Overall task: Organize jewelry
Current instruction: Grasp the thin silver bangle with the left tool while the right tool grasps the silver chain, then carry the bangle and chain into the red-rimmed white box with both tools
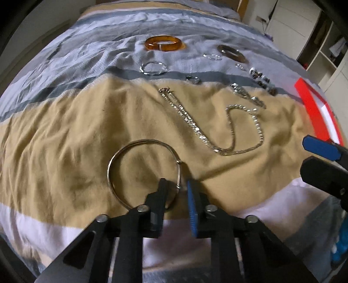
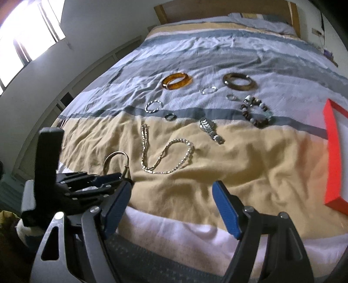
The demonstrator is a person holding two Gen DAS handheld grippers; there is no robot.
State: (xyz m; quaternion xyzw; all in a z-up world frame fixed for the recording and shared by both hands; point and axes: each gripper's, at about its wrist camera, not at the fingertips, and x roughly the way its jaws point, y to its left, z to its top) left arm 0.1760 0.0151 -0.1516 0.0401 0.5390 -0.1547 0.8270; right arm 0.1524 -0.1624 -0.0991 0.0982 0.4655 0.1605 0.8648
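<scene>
Jewelry on the bedspread [image 2: 250, 165], hoop [image 1: 139, 172] nearest the foot edge, chain [image 2: 165, 152] just right of it, watch [image 2: 211, 130] beyond, beads [image 2: 256, 113] further right, two bangles [image 2: 177, 81] farthest back, tray [image 2: 332, 156] at the right edge

A home bedroom. A made bed [image 2: 217, 54] fills the view, covered by a rumpled duvet [image 2: 217, 174] striped in grey, pale blue, tan and white. A wooden headboard [image 2: 217, 9] and a pillow [image 2: 261, 21] sit at the far end. A bright window [image 2: 28, 28] is set in the white wall to the left. To the right stand white cupboard doors [image 1: 289, 24] and open shelving [image 1: 330, 50].
</scene>
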